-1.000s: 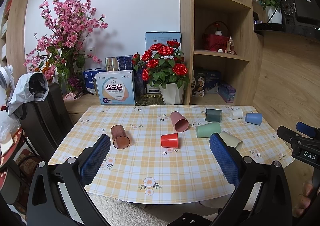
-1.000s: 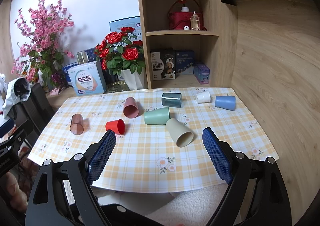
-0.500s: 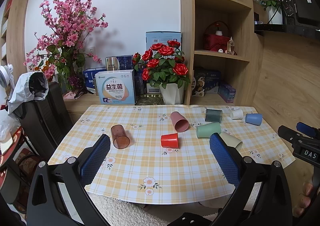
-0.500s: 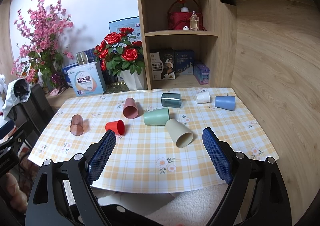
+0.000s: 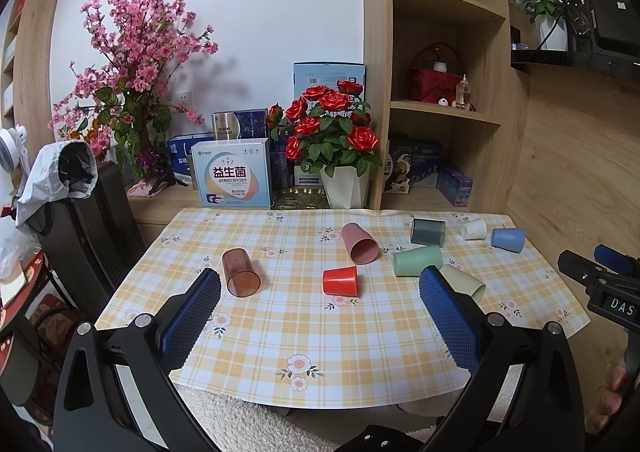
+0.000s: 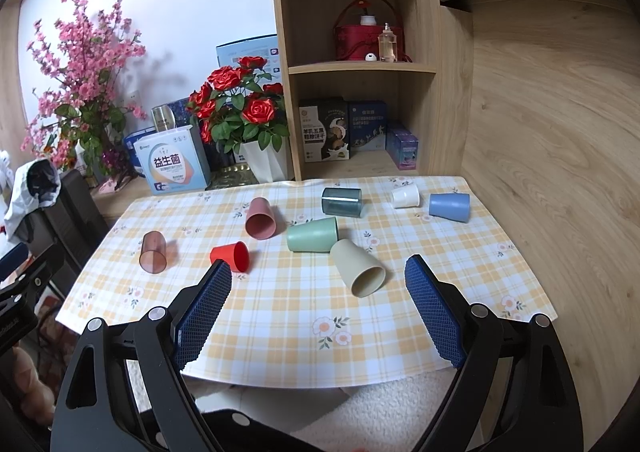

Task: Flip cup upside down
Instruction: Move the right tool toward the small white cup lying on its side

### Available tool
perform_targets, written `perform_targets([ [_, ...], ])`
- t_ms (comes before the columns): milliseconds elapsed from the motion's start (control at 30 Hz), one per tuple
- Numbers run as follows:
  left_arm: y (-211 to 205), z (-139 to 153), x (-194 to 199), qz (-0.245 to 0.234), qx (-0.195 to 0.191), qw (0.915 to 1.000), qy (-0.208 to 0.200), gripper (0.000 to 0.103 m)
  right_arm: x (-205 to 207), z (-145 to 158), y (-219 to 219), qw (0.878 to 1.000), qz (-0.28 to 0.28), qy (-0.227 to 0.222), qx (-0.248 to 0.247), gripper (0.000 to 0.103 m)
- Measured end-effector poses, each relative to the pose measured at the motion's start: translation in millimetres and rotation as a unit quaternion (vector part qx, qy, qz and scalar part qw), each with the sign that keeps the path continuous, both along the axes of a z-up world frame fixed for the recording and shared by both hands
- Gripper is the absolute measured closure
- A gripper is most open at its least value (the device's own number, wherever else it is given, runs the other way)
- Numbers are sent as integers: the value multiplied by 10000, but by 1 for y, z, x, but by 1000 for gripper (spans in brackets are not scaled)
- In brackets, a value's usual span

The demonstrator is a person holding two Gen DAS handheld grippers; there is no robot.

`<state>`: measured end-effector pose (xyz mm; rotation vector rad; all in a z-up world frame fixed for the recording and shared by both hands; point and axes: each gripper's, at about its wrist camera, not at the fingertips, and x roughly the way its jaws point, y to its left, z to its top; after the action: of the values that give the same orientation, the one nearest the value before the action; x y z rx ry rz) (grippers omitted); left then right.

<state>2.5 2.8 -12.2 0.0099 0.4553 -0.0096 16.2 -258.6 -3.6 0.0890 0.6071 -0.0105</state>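
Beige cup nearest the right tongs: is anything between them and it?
Nothing visible. The beige cup lies on its side, mouth toward the open right tongs, with only bare tablecloth between. The green cup touches or nearly touches its far end.

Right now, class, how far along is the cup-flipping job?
Nothing looks done: all eight cups, including the red cup and beige cup, lie on their sides. Nothing is in hand; the left gripper and right gripper are open and empty. Every flip remains.
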Motion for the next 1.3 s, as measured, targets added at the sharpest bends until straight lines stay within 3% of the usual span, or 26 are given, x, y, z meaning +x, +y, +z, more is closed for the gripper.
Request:
perform_targets([
  [233, 7, -5, 5, -55, -185, 9997, 154, 6, 6, -1, -5, 9999, 46, 82, 143, 17],
  [433, 22, -10, 29, -166, -420, 9980, 436, 6, 38, -11, -26, 9993, -41, 268, 263, 17],
  [733, 71, -42, 86, 421, -728, 9898, 1151, 6, 107, -40, -53, 9975, -282, 629, 177, 17],
  [1067, 116, -76, 130, 1043, -1263, 9746, 1527, 6, 145, -70, -79, 9966, -287, 745, 181, 17],
  [1300, 105, -88, 151, 869, -1167, 9781, 1489, 6, 161, -86, -103, 9959, -307, 845, 56, 17],
])
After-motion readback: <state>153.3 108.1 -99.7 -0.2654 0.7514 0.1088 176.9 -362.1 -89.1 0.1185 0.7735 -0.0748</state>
